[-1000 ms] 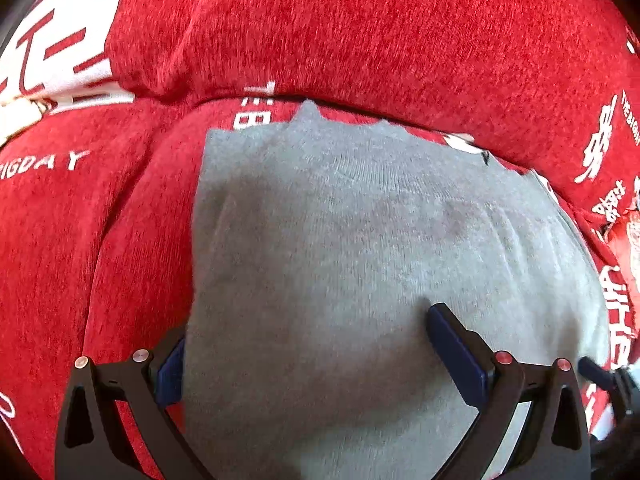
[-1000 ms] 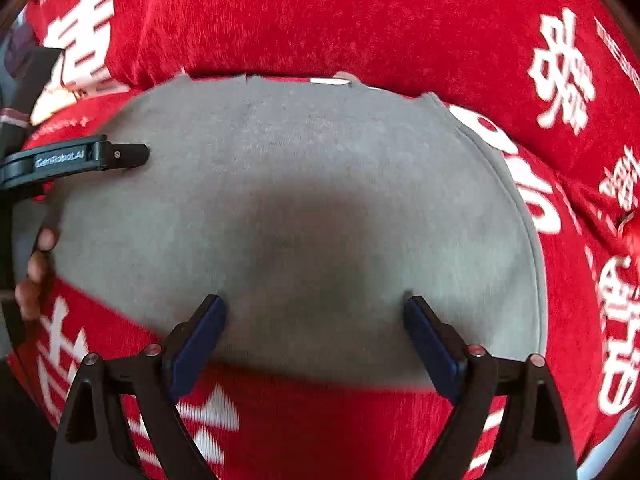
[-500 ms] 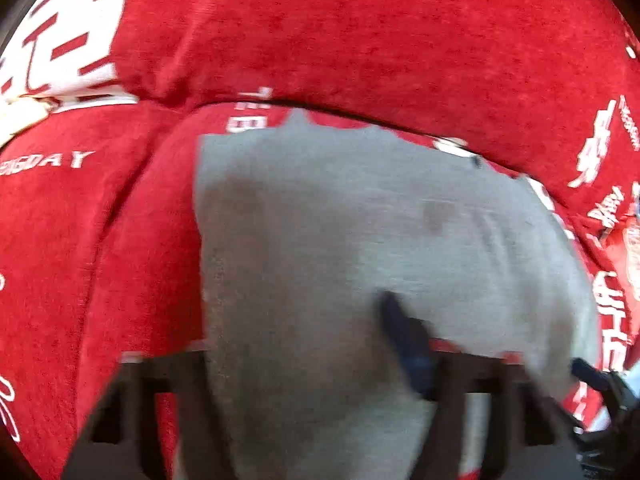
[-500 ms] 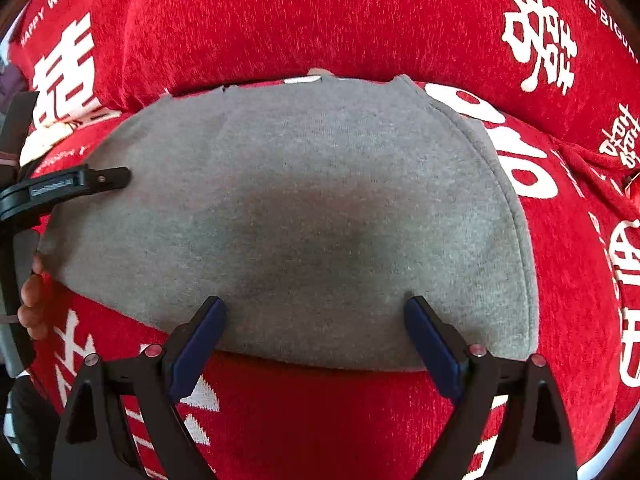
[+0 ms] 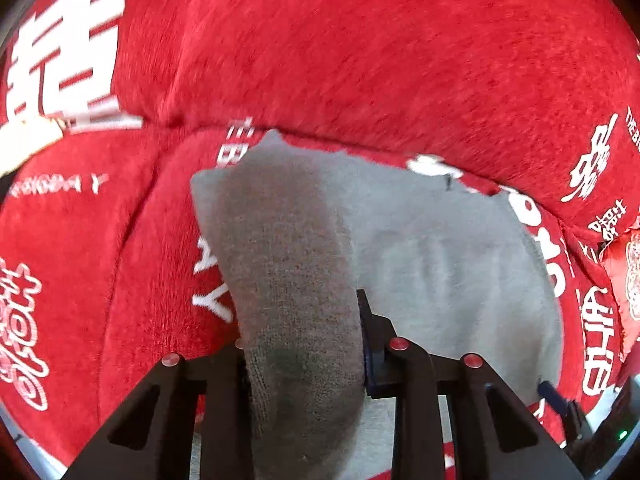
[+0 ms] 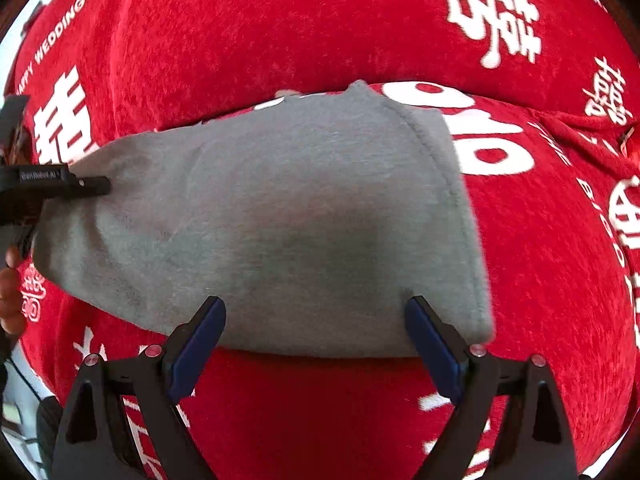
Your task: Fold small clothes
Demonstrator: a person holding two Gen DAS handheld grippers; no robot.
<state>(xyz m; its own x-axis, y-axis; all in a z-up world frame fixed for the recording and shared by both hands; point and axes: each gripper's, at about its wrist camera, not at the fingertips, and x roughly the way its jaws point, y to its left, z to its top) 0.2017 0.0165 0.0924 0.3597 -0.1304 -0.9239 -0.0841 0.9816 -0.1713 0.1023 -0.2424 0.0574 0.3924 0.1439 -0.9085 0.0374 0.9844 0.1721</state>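
A small grey knitted garment [image 5: 460, 260] lies on a red sofa seat. My left gripper [image 5: 300, 320] has the garment's left side bunched between its jaws, which are closing, and that side hangs lifted off the seat. In the right wrist view the same garment [image 6: 300, 200] rises at its left end, where the left gripper [image 6: 60, 184] holds it. My right gripper [image 6: 314, 308] stands open just above the garment's near edge, at its right end, with nothing pinched.
The sofa seat [image 5: 120, 280] and back cushion [image 5: 360, 60] wear a red cover with white lettering. A person's hand [image 6: 8, 280] shows at the left edge. The right gripper's tip [image 5: 552, 394] shows at the garment's far corner.
The left gripper's jaws came together on the garment's left side and rose, pulling the cloth up into a fold. The right gripper slid right along the near edge and stayed open.
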